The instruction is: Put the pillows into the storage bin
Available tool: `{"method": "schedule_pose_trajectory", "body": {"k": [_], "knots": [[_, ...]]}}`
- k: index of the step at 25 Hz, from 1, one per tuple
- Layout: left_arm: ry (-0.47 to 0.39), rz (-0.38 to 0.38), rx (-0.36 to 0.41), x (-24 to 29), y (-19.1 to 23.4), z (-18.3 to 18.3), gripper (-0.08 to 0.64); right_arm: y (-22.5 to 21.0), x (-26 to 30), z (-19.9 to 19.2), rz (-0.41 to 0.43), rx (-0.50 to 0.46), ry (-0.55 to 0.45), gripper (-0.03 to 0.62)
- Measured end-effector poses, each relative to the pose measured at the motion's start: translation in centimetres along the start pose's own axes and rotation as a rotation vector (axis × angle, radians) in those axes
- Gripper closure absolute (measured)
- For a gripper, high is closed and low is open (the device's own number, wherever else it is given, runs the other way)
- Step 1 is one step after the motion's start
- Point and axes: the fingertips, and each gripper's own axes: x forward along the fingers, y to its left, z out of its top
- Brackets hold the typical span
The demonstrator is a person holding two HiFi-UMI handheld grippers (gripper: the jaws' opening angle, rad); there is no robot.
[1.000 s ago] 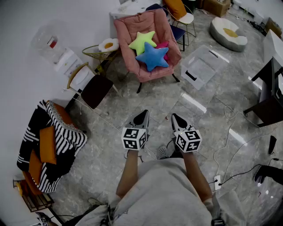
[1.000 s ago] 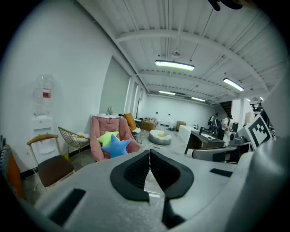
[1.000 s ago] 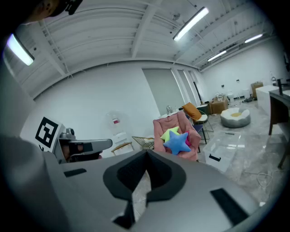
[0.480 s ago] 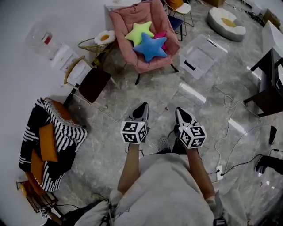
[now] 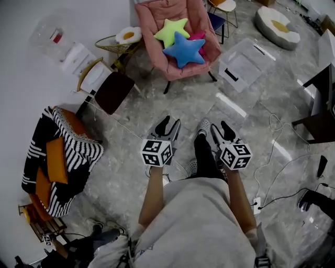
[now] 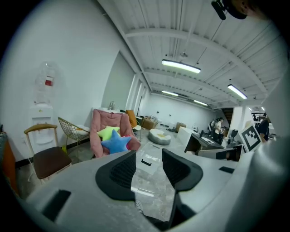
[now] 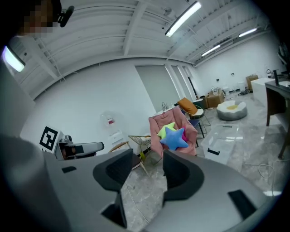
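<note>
Left hand-held gripper (image 5: 169, 125) and right hand-held gripper (image 5: 221, 130), held side by side low over the floor (image 5: 157, 104), both pointing towards the far end of the room. The jaws of each have just been opening and stand apart, with nothing between them. Three star pillows, blue (image 5: 183, 49), green (image 5: 172, 30) and pink (image 5: 198, 36), lie piled on the seat of the pink chair (image 5: 157, 15), well ahead of both grippers. The clear bin (image 5: 230, 73) stands on the floor just right of the chair, apart from the pillows.
</note>
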Motion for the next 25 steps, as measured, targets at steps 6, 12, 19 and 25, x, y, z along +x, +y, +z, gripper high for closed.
{"method": "schedule_pose_trajectory", "body": {"k": [6, 12, 19, 25], "knots": [[0.015, 0.044, -0.015, 1.5, 3.9, 0.9, 0.377, -1.1, 5.1, 1.1, 0.022, 0.023, 0.023, 0.390], [-0.004, 0.095, -0.047, 4.6, 7.9, 3.4, 0.377, -1.8, 10.4, 3.4, 0.059, -0.006, 0.050, 0.390], [0.016, 0.094, -0.072, 11.0, 10.6, 5.7, 0.377, -3.9, 16.1, 6.6, 0.083, -0.044, 0.085, 0.391], [0.075, 0.093, -0.063, 17.0, 11.9, 7.3, 0.377, -8.0, 21.1, 8.8, 0.086, 0.003, 0.109, 0.390]]}}
